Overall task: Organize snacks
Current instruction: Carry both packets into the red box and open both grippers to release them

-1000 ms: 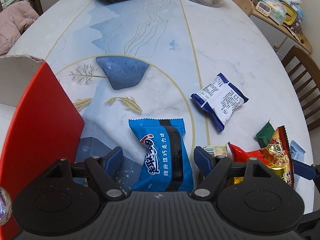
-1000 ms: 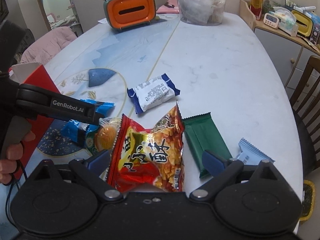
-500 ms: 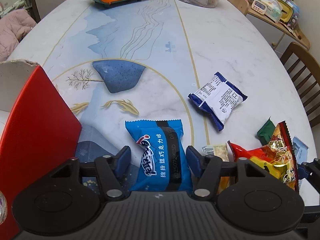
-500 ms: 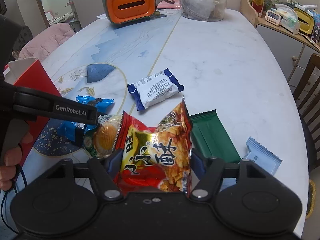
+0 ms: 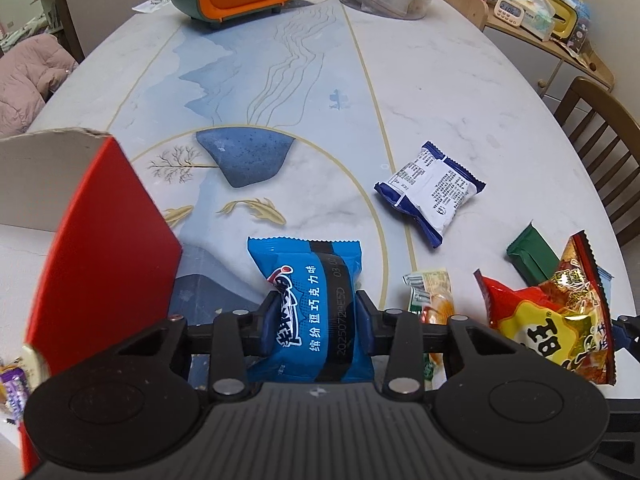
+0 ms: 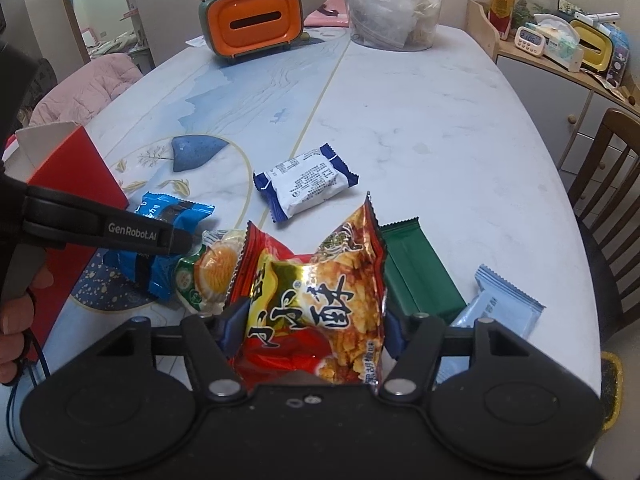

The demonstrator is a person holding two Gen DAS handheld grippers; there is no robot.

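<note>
Left gripper (image 5: 316,316): both fingers pressed against the sides of the bright blue foil snack packet (image 5: 310,308), pinching it near the table's near edge, just right of the red cardboard box (image 5: 104,248). Right gripper (image 6: 308,326): fingers clamped on the crinkled red-and-gold crisp bag (image 6: 316,296), which stands up between them. Left of the bag lies a round pastry in clear green wrapper (image 6: 208,272); right, a dark green flat packet (image 6: 416,272) and a pale blue sachet (image 6: 500,308). Farther off on the marble-patterned table (image 6: 420,120): a navy-and-white packet (image 6: 306,180).
</note>
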